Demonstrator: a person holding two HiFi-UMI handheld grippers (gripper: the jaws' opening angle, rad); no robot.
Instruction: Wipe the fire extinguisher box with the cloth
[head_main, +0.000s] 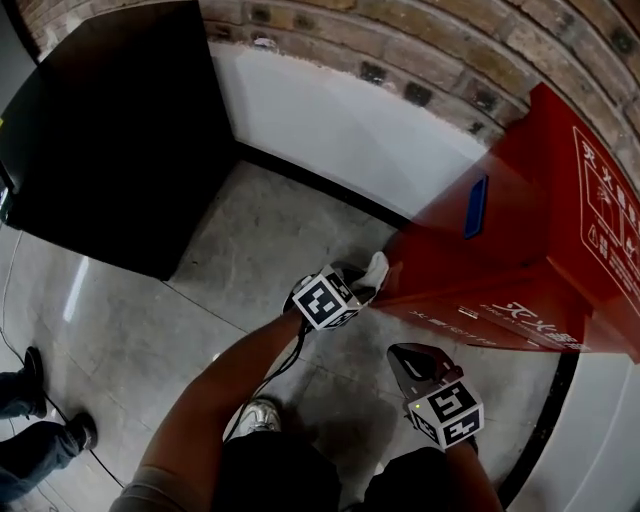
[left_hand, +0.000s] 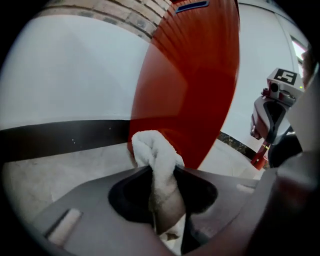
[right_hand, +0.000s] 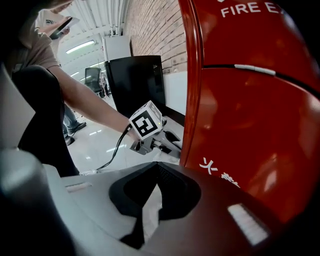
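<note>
The red fire extinguisher box (head_main: 520, 230) stands at the right against the brick wall; its side panel (left_hand: 192, 75) fills the left gripper view and its lettered front (right_hand: 250, 100) the right gripper view. My left gripper (head_main: 362, 285) is shut on a white cloth (head_main: 376, 268), and the bunched cloth (left_hand: 152, 150) sticks out past the jaws against the lower edge of the box's side. My right gripper (head_main: 410, 362) hangs shut and empty in front of the box's lower front, apart from it. From the right gripper view the left gripper (right_hand: 167, 145) shows at the box's corner.
A black cabinet (head_main: 120, 130) stands at the left, with a white wall panel (head_main: 350, 130) and dark skirting between it and the box. A blue tag (head_main: 476, 206) sits on the box's side. A bystander's shoes (head_main: 45, 415) are at far left. A cable (head_main: 275, 375) trails from the left gripper.
</note>
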